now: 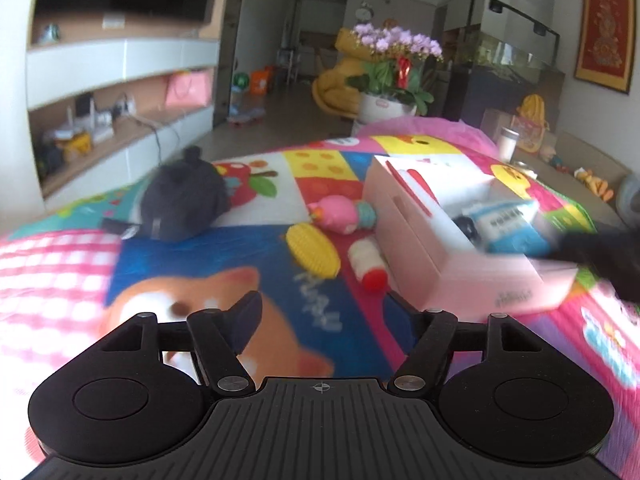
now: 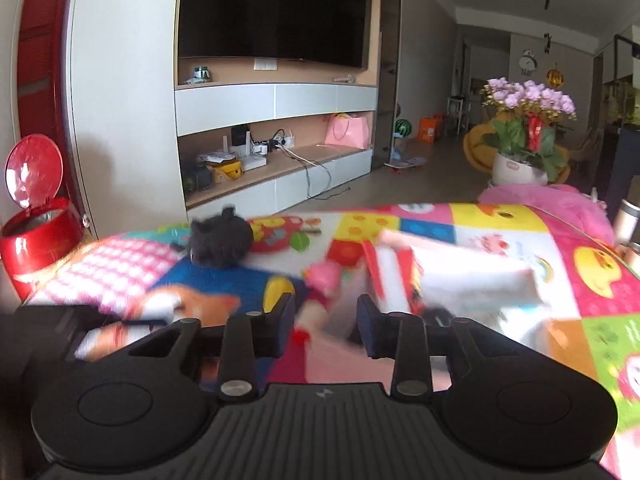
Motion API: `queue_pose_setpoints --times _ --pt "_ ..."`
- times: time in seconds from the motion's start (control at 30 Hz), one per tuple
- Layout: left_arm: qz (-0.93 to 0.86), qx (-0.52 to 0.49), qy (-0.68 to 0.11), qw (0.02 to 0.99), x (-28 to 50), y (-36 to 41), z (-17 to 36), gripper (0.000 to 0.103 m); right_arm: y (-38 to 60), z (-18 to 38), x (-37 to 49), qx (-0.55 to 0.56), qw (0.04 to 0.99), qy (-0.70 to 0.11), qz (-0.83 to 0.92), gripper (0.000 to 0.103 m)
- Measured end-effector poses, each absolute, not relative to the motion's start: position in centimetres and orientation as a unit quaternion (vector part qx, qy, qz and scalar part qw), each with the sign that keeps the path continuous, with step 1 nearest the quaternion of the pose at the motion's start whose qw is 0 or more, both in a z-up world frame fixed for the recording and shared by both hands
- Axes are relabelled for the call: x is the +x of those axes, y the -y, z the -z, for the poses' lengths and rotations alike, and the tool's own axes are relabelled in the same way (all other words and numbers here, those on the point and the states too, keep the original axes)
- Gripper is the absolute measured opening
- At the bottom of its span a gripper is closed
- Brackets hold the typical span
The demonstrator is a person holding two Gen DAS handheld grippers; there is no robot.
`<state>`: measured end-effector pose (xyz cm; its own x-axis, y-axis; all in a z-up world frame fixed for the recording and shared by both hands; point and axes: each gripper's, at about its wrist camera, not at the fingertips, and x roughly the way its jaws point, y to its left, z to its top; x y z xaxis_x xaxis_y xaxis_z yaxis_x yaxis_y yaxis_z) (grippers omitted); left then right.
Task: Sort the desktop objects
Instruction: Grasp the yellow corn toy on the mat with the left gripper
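Left wrist view: the left gripper (image 1: 320, 312) hovers over the colourful mat (image 1: 256, 256) on the counter, its fingers (image 1: 248, 316) spread partway with nothing between them. Toward the far edge lie a toy corn cob (image 1: 312, 250), a small white bottle with a red cap (image 1: 368, 266), a pink toy (image 1: 340, 214) and a dark plush (image 1: 184, 204). A pink box (image 1: 452, 248) on the right side holds a blue-and-white carton (image 1: 512, 226). Right wrist view: the right gripper (image 2: 325, 326) has its fingers narrowly parted; blur hides whether they grip anything.
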<state>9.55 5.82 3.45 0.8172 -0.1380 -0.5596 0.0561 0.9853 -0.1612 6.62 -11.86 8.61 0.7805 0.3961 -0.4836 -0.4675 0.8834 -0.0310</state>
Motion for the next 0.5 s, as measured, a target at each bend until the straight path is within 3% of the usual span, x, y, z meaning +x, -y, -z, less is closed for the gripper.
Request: queue_pose_setpoints --times 0.13,0.33,0.4,0.5 --pt "0.033 -0.085 -0.325 0.941 14.4 -5.6 -2.4 0.057 15.2 -6.1 3.6 -0.067 0.941 -0.266 -0.199 0.043" --pt "0.018 -0.055 -0.34 0.939 18.3 -4.2 -1.3 0.055 19.1 -3.0 1.9 0.001 0.935 -0.32 -0.155 0.052" --pt "0.014 -0.03 -0.34 0.94 18.8 -3.8 -1.1 0.04 20.0 -2.3 1.6 0.02 0.934 -0.326 -0.147 0.055" --pt "0.013 -0.011 -0.34 0.94 18.4 -3.9 -1.1 0.035 20.5 -1.5 1.5 0.038 0.935 -0.327 -0.135 0.058"
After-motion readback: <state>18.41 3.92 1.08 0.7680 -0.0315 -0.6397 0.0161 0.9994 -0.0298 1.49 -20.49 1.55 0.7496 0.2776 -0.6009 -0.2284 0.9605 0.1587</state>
